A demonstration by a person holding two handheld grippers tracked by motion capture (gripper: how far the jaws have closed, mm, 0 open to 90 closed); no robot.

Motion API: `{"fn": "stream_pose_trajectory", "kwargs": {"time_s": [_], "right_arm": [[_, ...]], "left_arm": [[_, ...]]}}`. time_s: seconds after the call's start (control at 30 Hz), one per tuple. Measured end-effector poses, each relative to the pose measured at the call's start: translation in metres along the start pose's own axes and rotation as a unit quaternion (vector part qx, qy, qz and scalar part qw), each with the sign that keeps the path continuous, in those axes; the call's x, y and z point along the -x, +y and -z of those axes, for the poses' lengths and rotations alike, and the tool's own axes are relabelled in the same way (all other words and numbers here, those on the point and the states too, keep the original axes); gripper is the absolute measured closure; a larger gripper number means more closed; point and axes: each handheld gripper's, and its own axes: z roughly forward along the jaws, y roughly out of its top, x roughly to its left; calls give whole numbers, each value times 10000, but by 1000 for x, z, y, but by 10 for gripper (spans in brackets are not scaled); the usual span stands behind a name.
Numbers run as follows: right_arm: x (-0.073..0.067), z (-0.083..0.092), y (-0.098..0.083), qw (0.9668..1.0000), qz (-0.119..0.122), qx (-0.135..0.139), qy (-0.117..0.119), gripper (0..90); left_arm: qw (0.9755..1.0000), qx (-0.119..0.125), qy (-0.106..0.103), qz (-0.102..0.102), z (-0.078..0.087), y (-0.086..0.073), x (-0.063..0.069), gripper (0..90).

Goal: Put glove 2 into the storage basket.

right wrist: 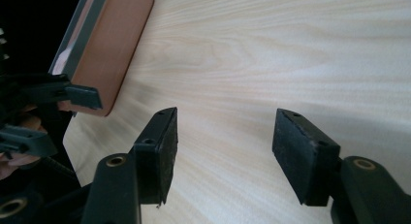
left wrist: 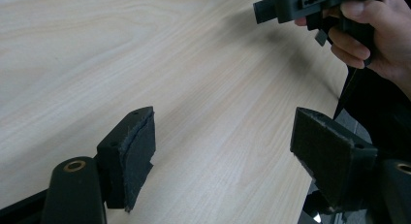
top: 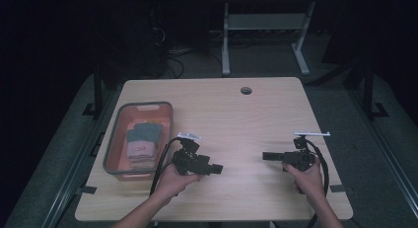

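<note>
Jaws stand wide apart on my left gripper (top: 218,168), with only bare wood between the pads and nothing held. My right gripper (top: 266,156) is likewise spread open and empty, its tips pointing across at the left one. The two face each other over the near half of the table (top: 236,114), well apart, each held just above the wood by one of my hands. Further out to my left, near the table's left edge, sits the orange bin (top: 114,148) with its grey rim. Folded gloves (top: 142,139) lie inside it, grey-green knit over a pink piece.
</note>
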Motion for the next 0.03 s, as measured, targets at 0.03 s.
{"fn": "stream_pose_trajectory", "kwargs": {"time_s": [0.03], "right_arm": [[0,1,-3,10000,27,26,13,408]], "left_arm": [[10000,40,-25,20,-1,-1,1,239]]}}
